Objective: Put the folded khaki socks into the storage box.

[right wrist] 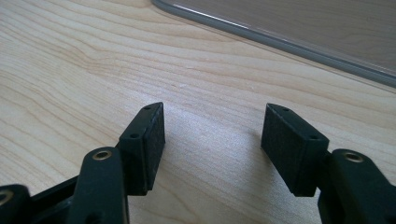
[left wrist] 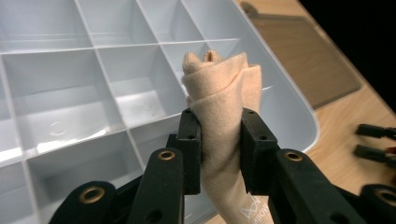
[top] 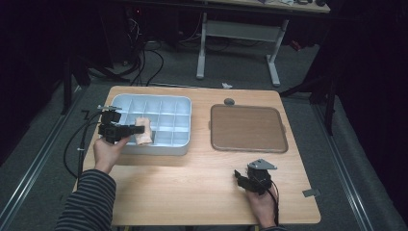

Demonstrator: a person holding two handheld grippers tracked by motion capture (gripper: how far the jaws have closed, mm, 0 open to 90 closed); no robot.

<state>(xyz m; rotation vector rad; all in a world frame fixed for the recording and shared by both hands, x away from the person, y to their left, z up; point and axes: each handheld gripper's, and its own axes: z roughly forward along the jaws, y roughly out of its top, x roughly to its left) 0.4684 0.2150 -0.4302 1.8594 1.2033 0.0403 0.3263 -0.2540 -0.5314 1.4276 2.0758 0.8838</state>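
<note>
Wooden table (top: 192, 187) on grey carpet in a pretty dark room, with a white compartment organizer tray (top: 180, 144) far left and a flat brown lid (top: 248, 129) to its right. Rolled beige cloth (left wrist: 219, 98) sits over the tray's near compartments, long axis running away from the left gripper (left wrist: 219, 154), whose jaws are clamped on its middle. Right gripper (right wrist: 212, 144) hovers low over bare wood near the lid's near edge, jaws wide apart, holding nothing.
</note>
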